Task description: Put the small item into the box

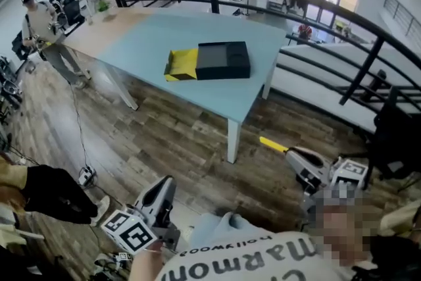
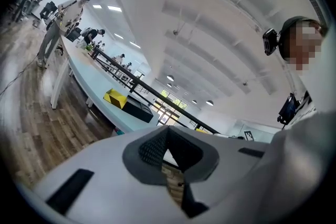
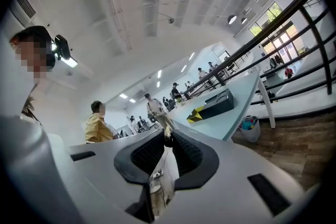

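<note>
A black box (image 1: 223, 60) with its yellow inner tray (image 1: 182, 64) slid out to the left lies on the pale blue table (image 1: 164, 29), well ahead of me. It also appears small in the left gripper view, box (image 2: 137, 108), and in the right gripper view, box (image 3: 219, 102). My right gripper (image 1: 289, 153) hangs low at the right over the floor, and a small yellow strip (image 1: 272, 144) sticks out of its tip. Its jaws stand together in the right gripper view, gripper (image 3: 168, 135). My left gripper (image 1: 166, 184) is low at the left, shut and empty, gripper (image 2: 168, 131).
A black curved railing (image 1: 309, 0) runs behind and to the right of the table. Wooden floor (image 1: 177, 135) lies between me and the table. People stand at the far left (image 1: 39, 26). A bin (image 3: 249, 126) sits under the table's end.
</note>
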Motion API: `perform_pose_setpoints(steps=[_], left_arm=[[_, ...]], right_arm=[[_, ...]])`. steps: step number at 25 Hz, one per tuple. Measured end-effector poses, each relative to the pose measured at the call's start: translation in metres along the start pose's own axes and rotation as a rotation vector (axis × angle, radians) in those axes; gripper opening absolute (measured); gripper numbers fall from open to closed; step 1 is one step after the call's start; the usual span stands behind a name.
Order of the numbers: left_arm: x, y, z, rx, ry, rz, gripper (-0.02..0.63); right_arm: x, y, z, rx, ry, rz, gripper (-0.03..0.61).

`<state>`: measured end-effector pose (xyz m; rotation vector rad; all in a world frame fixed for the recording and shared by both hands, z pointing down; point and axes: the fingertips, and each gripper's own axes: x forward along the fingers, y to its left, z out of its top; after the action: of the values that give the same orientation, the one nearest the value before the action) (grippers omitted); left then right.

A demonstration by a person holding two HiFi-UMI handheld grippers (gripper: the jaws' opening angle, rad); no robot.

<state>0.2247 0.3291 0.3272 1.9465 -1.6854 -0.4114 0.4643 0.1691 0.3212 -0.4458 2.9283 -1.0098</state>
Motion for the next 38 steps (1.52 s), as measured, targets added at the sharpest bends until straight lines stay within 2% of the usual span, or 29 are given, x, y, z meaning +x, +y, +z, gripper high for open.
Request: perform_pose_setpoints(steps=[7, 11, 15, 23, 27, 38], left_arm=[[-0.004, 0.011, 0.001, -0.022, 0.002, 0.023, 0.002], [0.004, 0.035, 0.012, -0.026, -0.002, 0.033, 0.002], [0.013, 0.064, 0.022, -0.062, 0.019, 0.038, 0.002], [0.038, 0.131, 0.087, -0.057, 0.025, 0.02, 0.002], [0.048, 0.16, 0.121, -0.048, 0.021, 0.003, 0.002], [0.055, 0.227, 0.175, -0.058, 0.024, -0.029, 0.002]], right_arm=[[0.021, 0.001, -0.001, -0.005, 0.028, 0.011, 0.071], [0.053, -0.005, -0.001, -0.003, 0.046, 0.016, 0.071], [0.088, -0.009, 0.002, 0.002, 0.059, 0.002, 0.071], [0.18, -0.005, 0.023, -0.006, 0.058, 0.007, 0.071], [0.222, 0.0, 0.031, 0.022, 0.038, 0.018, 0.071], [0.3, 0.009, 0.048, 0.007, -0.001, -0.003, 0.071]])
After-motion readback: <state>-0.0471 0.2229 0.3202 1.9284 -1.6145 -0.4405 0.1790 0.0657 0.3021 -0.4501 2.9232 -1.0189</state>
